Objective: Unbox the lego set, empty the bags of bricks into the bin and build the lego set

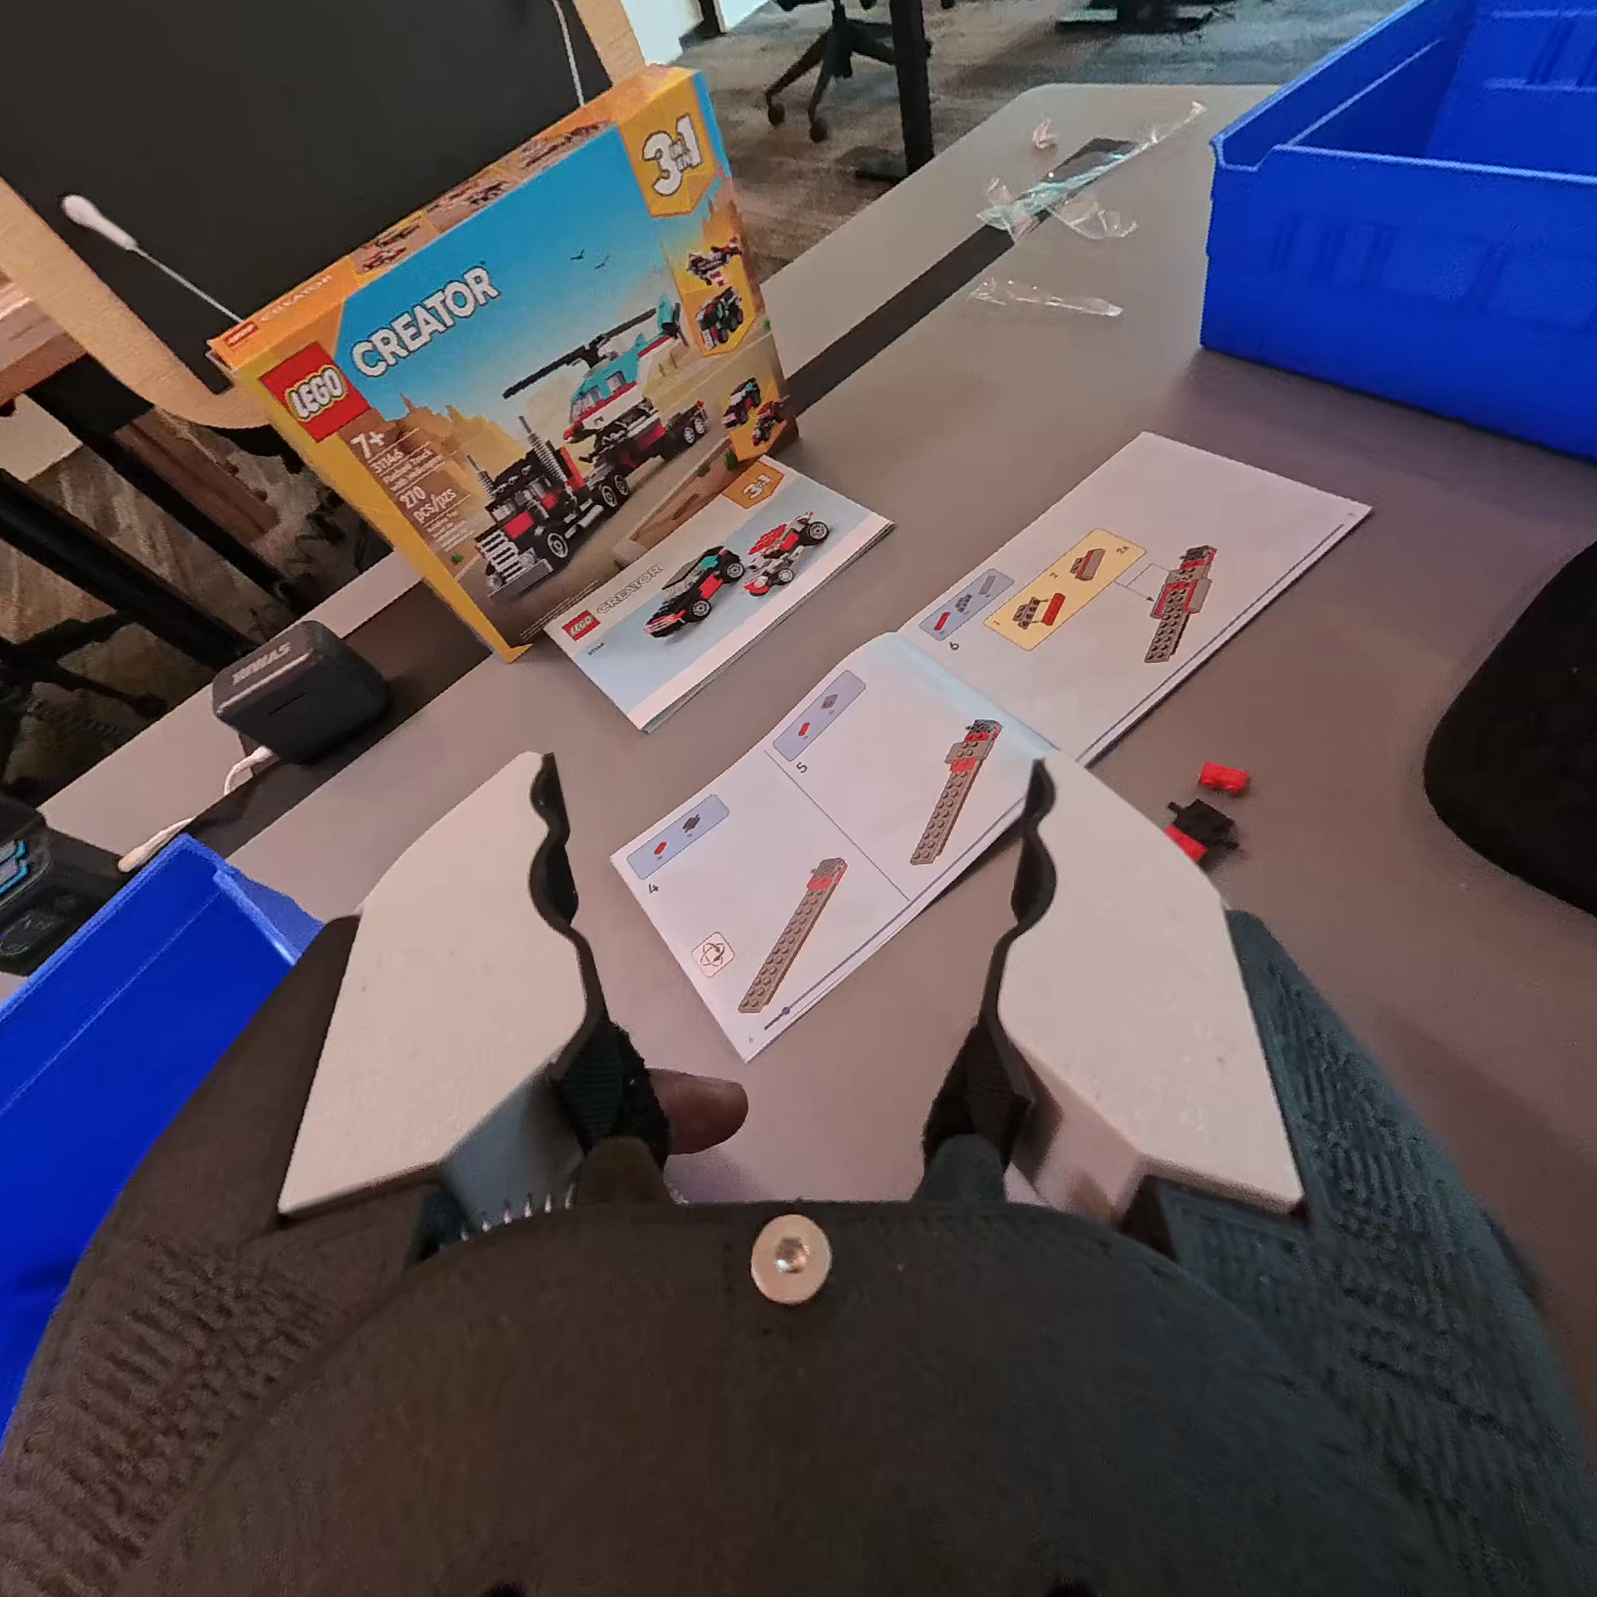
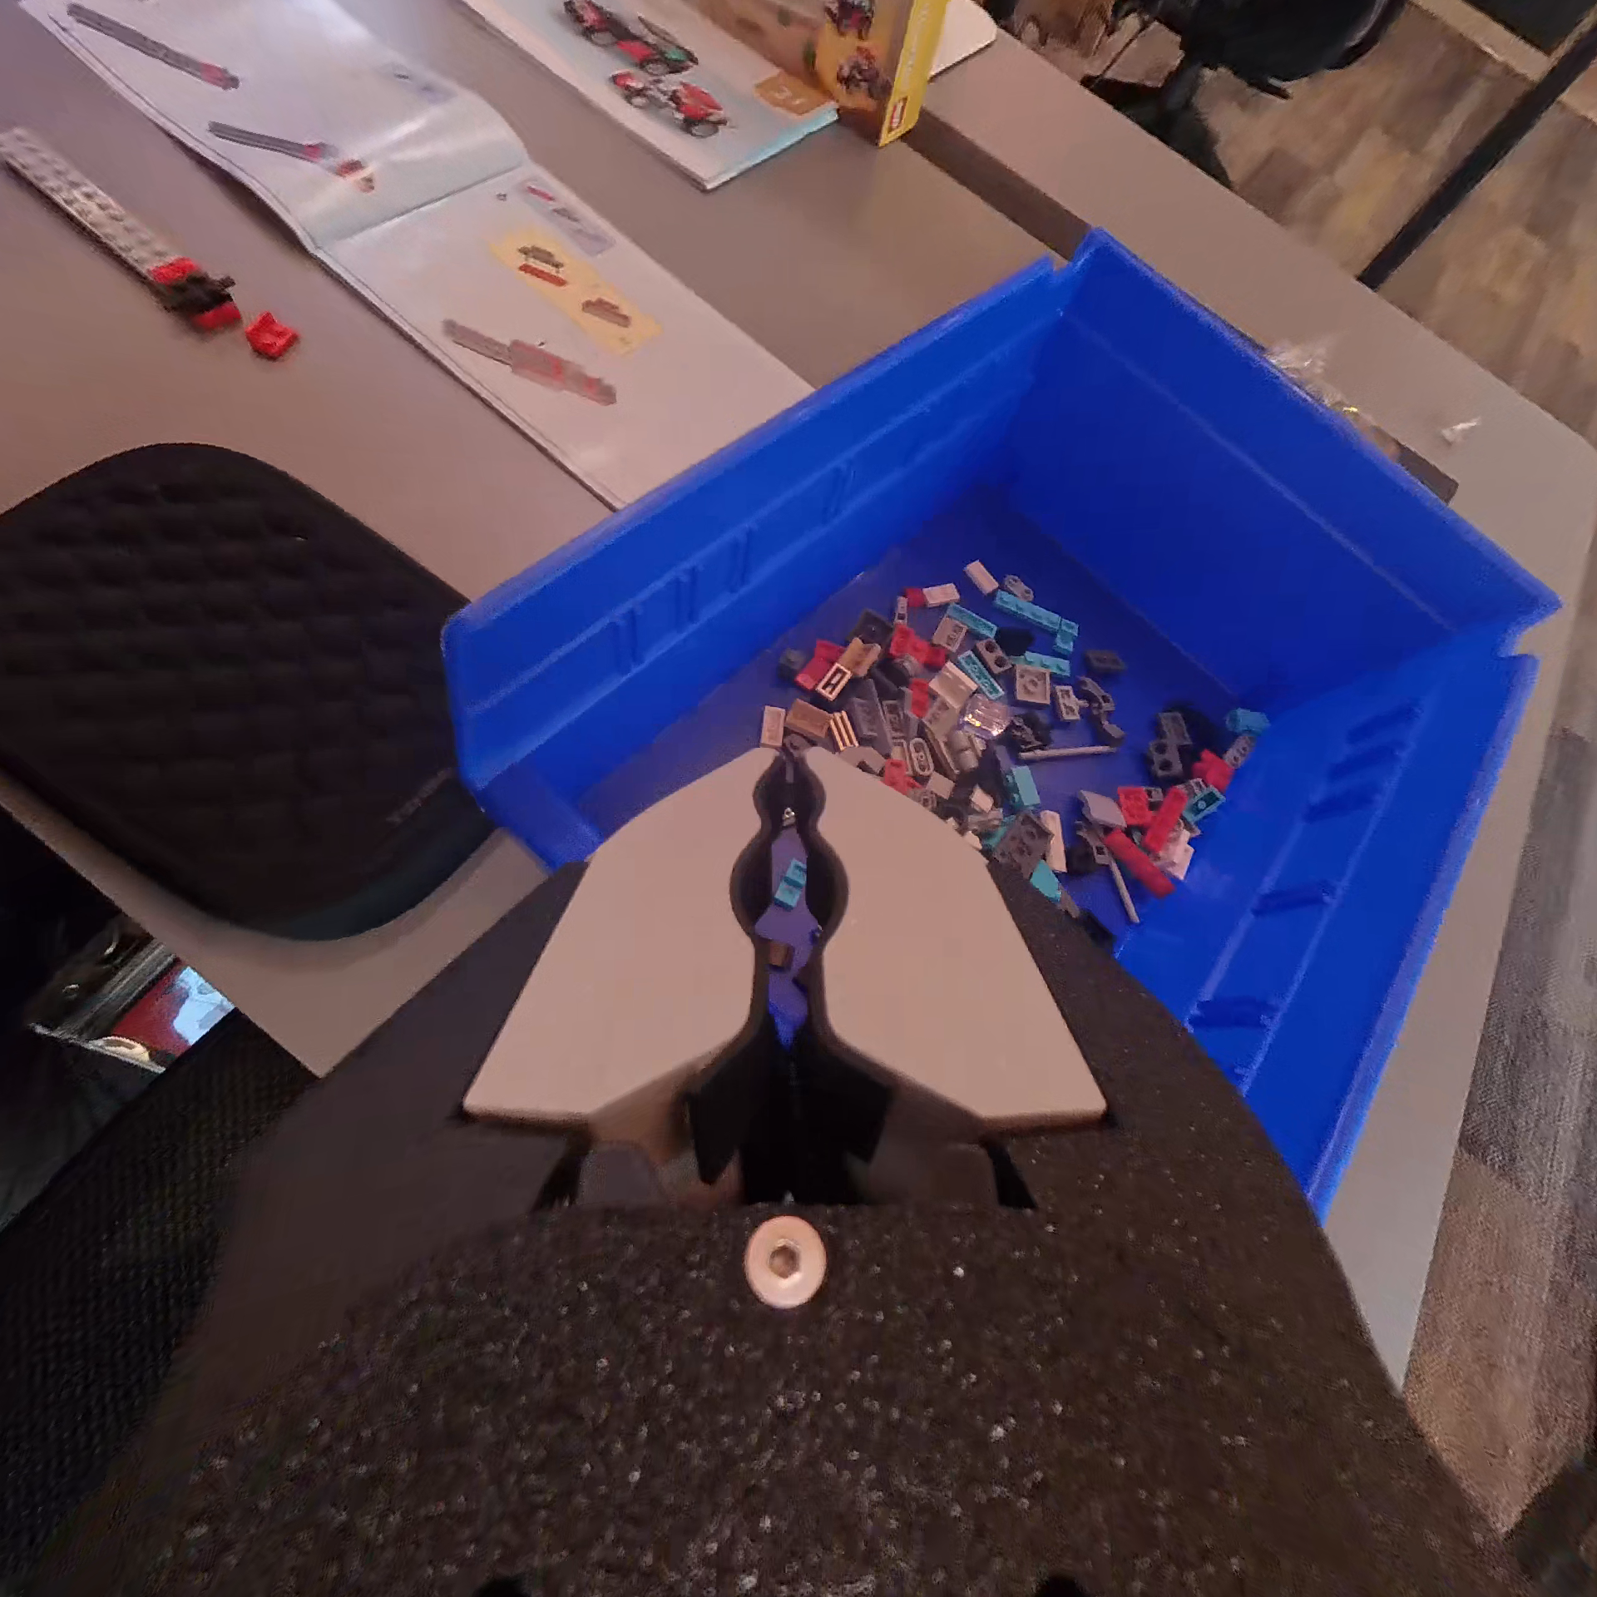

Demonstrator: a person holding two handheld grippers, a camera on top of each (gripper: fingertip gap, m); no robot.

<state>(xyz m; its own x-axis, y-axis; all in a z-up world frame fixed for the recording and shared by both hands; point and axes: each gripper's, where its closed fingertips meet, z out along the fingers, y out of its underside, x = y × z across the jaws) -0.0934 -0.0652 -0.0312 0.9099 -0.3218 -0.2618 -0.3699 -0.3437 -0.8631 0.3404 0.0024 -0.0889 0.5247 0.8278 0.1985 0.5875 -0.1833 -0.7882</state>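
Note:
My left gripper (image 1: 791,765) is open and empty, held above the open instruction booklet (image 1: 864,821) on the grey table. The lego box (image 1: 518,389) stands upright behind it. A loose red brick (image 1: 1223,778) and a black-and-red piece (image 1: 1199,830) lie to the right. My right gripper (image 2: 791,756) is shut, with its tips down at the near edge of the loose bricks (image 2: 994,734) in the blue bin (image 2: 691,553). I cannot tell whether it pinches a brick. A long grey plate with red and black pieces at one end (image 2: 112,225) lies far left, beside a red brick (image 2: 272,335).
A closed booklet (image 1: 726,596) lies in front of the box. A second blue bin (image 1: 130,994) is at my left. A black pad (image 2: 199,674) lies at the table's near edge. Empty clear bags (image 1: 1046,199) lie at the back. A black charger (image 1: 298,691) sits left of the box. My hands' fingertips stand some 45 centimetres from each other. It is some 15 centimetres from my left tips to the black-and-red piece (image 1: 1199,830). Seen from the right wrist view (image 2: 194,295) as well.

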